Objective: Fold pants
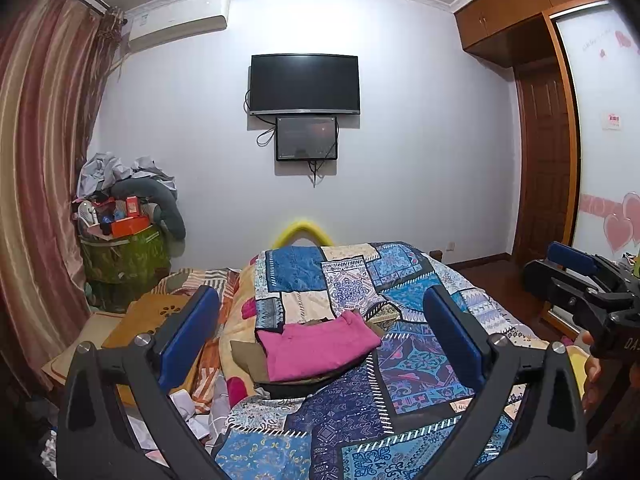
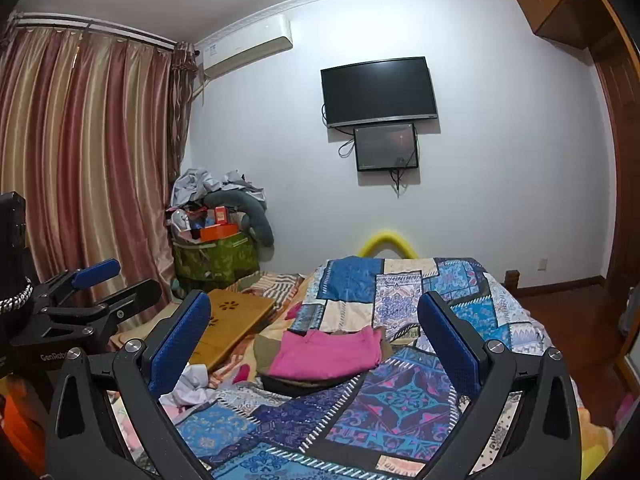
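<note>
Through the left wrist camera I saw my left gripper (image 1: 320, 328) spread wide, its blue pads (image 1: 191, 332) holding nothing and raised above the bed. Between them, further ahead, lay the pink pants (image 1: 316, 344), folded flat on top of a small stack of darker folded clothes (image 1: 248, 356) on the patchwork quilt (image 1: 404, 384). At the right edge I could see my right gripper (image 1: 568, 266) from the side, well clear of the stack, with fingers of a hand (image 1: 592, 360) below it. A television (image 1: 304, 84) hung on the far wall with a smaller screen (image 1: 306, 138) just under it.

From the right wrist camera, my right gripper (image 2: 316, 340) was likewise open wide and empty, held above the quilt (image 2: 400, 400). The pink pants (image 2: 328, 352) sat ahead between its pads (image 2: 450, 344), touching neither. My left gripper (image 2: 108, 280) showed at the left edge, also apart from the clothes, near the striped curtain (image 2: 80, 152). A wooden lap desk (image 2: 232, 320) lay left of the stack.
</note>
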The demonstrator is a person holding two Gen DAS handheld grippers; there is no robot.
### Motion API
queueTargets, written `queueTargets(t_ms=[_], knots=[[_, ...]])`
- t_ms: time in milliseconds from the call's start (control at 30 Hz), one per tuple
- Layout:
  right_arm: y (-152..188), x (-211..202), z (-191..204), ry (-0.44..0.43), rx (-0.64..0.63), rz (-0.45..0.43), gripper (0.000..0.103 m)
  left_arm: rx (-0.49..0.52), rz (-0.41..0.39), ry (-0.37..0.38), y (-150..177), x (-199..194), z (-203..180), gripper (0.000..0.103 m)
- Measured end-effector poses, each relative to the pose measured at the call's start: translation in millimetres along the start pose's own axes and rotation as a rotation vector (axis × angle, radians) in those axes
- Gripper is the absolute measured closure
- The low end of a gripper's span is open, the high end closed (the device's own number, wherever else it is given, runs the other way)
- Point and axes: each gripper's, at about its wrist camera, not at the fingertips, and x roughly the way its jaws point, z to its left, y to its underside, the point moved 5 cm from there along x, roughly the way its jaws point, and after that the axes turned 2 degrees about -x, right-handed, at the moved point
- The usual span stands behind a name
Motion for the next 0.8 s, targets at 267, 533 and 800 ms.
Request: queueTargets(t_ms=[267,533,800], knots=[[1.1,0.7,0.3,0.004,0.001,0.004,0.0,-0.01,0.011,0.023,0.2,2.0,2.6,0.0],[1.7,1.2,0.9,0.01,-0.005,0.003,0.0,-0.012,0.018,0.029,1.5,4.1,3.8,0.0],[3.6,1.9,2.7,0.014,-0.023,0.008,0.0,-0.017,0.034,0.053,3.5,6.7,3.4,0.0]])
